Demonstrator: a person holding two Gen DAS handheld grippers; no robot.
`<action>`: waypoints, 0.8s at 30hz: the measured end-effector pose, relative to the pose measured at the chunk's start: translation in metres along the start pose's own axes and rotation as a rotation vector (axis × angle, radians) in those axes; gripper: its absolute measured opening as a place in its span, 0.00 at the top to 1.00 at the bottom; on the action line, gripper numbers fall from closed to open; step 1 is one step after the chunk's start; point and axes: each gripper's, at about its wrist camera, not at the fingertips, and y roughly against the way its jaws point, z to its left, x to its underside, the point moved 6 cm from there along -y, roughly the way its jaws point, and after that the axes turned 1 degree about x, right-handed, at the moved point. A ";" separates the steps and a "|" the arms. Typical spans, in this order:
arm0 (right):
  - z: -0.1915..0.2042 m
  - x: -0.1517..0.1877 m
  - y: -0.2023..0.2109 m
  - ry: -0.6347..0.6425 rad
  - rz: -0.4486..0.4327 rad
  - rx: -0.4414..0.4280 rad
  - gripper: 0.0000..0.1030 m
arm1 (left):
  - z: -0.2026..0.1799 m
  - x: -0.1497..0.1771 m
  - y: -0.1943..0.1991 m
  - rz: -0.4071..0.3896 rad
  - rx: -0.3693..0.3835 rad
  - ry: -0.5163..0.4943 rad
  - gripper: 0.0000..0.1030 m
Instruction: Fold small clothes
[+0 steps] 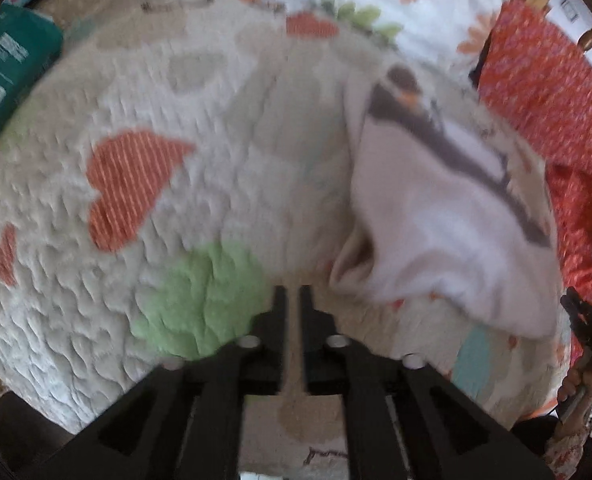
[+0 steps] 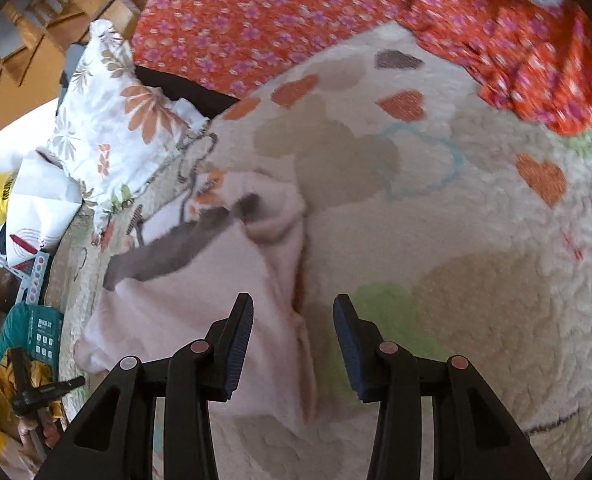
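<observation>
Small pale pink garment (image 2: 200, 300) with a dark grey stripe, lying rumpled on a fleecy blanket (image 2: 476, 220) printed with orange hearts and green and tan patches. In the right wrist view: directly ahead of and under the right hand-held gripper (image 2: 292, 312), spreading up and to its left; one folded edge running between the fingers. Right hand-held gripper spread, nothing pinched, pads clear of the cloth. In the left wrist view: same garment (image 1: 436, 216) ahead and to the right of the left hand-held gripper (image 1: 292, 292), apart from its tips. Left hand-held gripper nearly pressed together, narrow slit only, nothing between the fingers, blanket (image 1: 96, 280) below. Farther out: red floral cloth (image 2: 296, 12) beyond the blanket, white pillow with orange flowers (image 2: 108, 112) far left of the right hand-held gripper, teal package (image 1: 4, 76) far left of the left one. Both views motion-blurred.
</observation>
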 end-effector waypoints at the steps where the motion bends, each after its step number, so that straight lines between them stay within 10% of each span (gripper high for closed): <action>1: 0.007 -0.004 -0.002 0.014 -0.006 -0.004 0.50 | 0.000 -0.003 0.004 -0.028 -0.003 0.008 0.62; 8: 0.049 -0.032 -0.054 0.133 0.025 0.042 0.45 | -0.022 -0.023 -0.006 -0.111 -0.008 -0.017 0.48; 11: 0.064 -0.032 -0.081 0.158 0.105 -0.016 0.92 | -0.037 -0.034 -0.020 -0.112 -0.034 -0.063 0.48; 19: 0.059 -0.081 -0.085 0.213 -0.038 0.120 0.95 | -0.057 -0.041 -0.062 -0.050 -0.218 -0.178 0.47; 24: 0.043 -0.067 -0.127 0.221 0.084 0.240 0.94 | -0.056 -0.044 -0.072 -0.040 -0.327 -0.198 0.25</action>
